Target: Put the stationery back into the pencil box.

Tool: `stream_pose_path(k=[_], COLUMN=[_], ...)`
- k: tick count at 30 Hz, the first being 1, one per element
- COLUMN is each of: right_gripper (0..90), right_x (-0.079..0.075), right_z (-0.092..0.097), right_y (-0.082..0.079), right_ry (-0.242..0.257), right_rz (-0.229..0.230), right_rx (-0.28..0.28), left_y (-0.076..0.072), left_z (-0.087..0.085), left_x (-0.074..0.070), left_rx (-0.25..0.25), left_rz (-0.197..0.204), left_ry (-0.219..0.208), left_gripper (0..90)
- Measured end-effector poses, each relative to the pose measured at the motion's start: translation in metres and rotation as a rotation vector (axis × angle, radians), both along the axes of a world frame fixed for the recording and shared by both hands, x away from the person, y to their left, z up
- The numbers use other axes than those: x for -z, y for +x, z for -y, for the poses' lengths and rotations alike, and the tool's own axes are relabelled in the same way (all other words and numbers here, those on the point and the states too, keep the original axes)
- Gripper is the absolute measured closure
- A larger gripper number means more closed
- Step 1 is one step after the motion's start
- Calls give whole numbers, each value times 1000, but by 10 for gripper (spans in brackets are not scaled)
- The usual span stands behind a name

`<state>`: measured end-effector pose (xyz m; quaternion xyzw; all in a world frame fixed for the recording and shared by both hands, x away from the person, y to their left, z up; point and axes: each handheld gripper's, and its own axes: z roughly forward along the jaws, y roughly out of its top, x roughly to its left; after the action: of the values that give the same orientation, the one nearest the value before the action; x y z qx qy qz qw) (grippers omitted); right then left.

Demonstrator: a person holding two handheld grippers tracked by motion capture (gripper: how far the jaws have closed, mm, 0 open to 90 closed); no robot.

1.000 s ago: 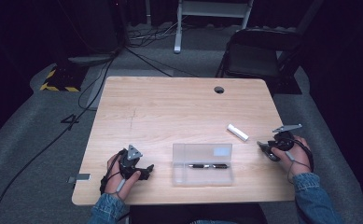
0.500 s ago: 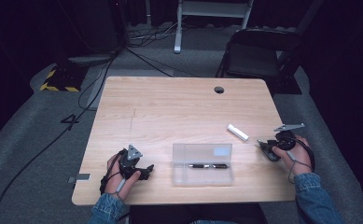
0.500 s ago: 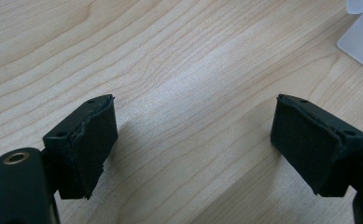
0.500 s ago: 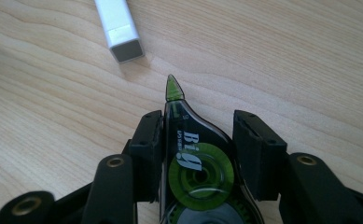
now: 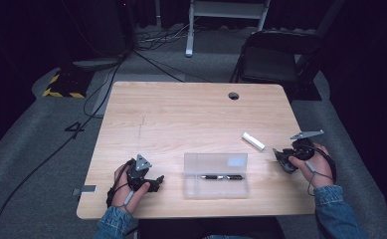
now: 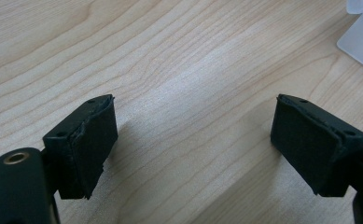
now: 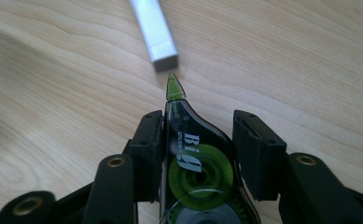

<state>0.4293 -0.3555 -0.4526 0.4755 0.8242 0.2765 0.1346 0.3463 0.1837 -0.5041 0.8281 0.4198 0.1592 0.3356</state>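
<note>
We see the right claw (image 7: 198,140) holding a dark translucent correction-tape dispenser with a green spool and green tip (image 7: 191,154) between its jaws; the left pad presses its side, while a narrow gap shows at the right pad. In the high view this right claw (image 5: 286,160) sits at about 4 o'clock on the light wooden desk (image 5: 191,119). The dispenser's tip points at the near end of a small white rectangular cap (image 7: 155,32) lying just ahead of it at 12 o'clock, close but apart. In the high view that cap (image 5: 253,141) lies at 10 o'clock from the right claw.

The left claw (image 6: 193,140) is released, its jaws wide with bare desk between them; it rests at about 8 o'clock (image 5: 151,183). A clear plastic case (image 5: 216,174) with a dark pen (image 5: 222,177) inside lies between the two claws.

Compared with a second ago, nothing has visibly shifted: both hands, the cap and the case sit as before.
</note>
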Motion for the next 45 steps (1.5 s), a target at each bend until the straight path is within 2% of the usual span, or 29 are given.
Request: stream_pose_path(k=[7,16,26,36,45], right_gripper=[549,550,550,551,551], right_x=[-16,-29,-49,-56,-55], right_z=[-17,-34,-62,-86,-108], right_y=[-7,-15,-32,-44,-53], right_ry=[10,25,57,80,93], right_rz=[38,58,93,103,91], right_rx=[-60,-118,-227,-310,-389], left_y=[0,-1,-1,-1,-1], left_z=[0,0,0,0,0], left_x=[0,0,0,0,0], left_rx=[-2,1,1,2,1], left_rz=[-2,4,5,6,5], left_ry=[-4,3,3,3,3], left_gripper=[152,152,152,152,152])
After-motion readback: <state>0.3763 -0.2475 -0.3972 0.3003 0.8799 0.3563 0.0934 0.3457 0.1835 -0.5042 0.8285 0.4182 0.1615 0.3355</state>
